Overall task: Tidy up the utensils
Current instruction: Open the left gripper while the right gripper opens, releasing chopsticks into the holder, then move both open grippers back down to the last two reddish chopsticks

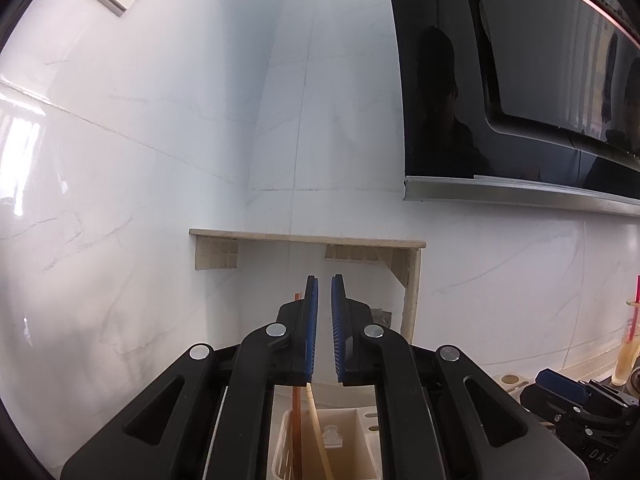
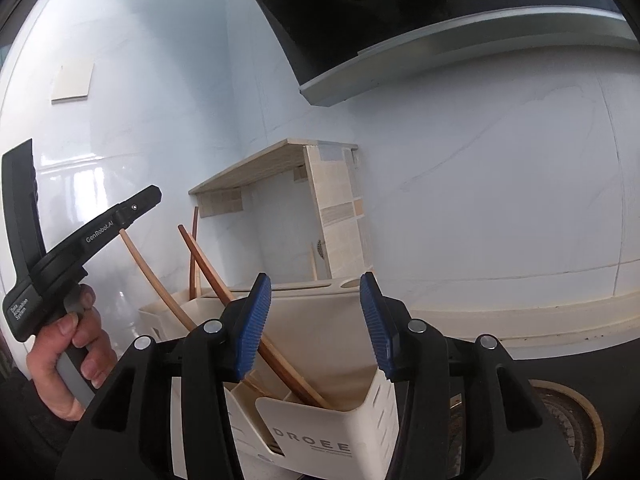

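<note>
A cream utensil holder marked DROEE stands just below my right gripper, which is open and empty above it. Brown chopsticks lean in its compartments, and a lighter stick leans left. My left gripper has its blue pads nearly closed with a thin gap and nothing between them; it hovers above the holder, where two sticks stand. In the right wrist view the left gripper is held up at the left, near the light stick's top.
White tiled walls meet in a corner behind a small tiled shelf. A black range hood hangs at upper right. A stove burner sits at right. A glass with a red straw stands at far right.
</note>
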Action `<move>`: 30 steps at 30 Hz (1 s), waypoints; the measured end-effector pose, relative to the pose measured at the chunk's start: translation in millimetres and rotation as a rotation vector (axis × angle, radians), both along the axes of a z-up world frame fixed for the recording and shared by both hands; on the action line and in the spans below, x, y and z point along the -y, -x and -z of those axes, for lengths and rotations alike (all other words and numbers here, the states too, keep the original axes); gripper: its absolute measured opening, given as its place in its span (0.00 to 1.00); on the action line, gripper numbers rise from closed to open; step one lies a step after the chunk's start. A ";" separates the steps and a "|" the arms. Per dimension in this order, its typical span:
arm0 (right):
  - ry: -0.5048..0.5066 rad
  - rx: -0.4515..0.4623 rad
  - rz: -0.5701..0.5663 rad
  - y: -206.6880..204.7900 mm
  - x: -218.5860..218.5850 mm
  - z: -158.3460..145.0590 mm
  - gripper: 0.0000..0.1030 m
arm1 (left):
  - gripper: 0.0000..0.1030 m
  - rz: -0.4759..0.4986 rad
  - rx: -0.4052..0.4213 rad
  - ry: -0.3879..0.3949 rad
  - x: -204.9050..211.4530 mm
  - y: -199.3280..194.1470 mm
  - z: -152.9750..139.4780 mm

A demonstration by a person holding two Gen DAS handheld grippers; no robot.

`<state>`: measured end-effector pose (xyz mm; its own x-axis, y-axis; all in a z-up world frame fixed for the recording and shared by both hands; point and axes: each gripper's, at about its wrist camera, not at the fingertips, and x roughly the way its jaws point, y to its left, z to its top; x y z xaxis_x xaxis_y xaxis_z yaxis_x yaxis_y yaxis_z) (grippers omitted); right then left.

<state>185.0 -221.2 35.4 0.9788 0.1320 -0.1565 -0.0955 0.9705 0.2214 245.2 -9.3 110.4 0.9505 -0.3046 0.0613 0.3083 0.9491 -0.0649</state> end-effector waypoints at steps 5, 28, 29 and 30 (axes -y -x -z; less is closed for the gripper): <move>-0.007 0.005 0.001 11.9 3.9 -8.1 0.45 | 0.06 0.004 0.003 0.002 -0.4 8.4 -5.2; 0.027 -0.072 -0.093 136.7 -33.3 -28.7 0.45 | 0.88 -0.028 -0.080 -0.043 -31.3 170.9 -4.4; 0.030 -0.077 -0.094 143.7 -34.7 -27.7 0.45 | 0.89 -0.026 -0.090 -0.058 -30.4 178.8 0.1; 0.030 -0.080 -0.094 150.7 -35.4 -26.6 0.45 | 0.90 -0.029 -0.100 -0.068 -29.9 187.4 5.4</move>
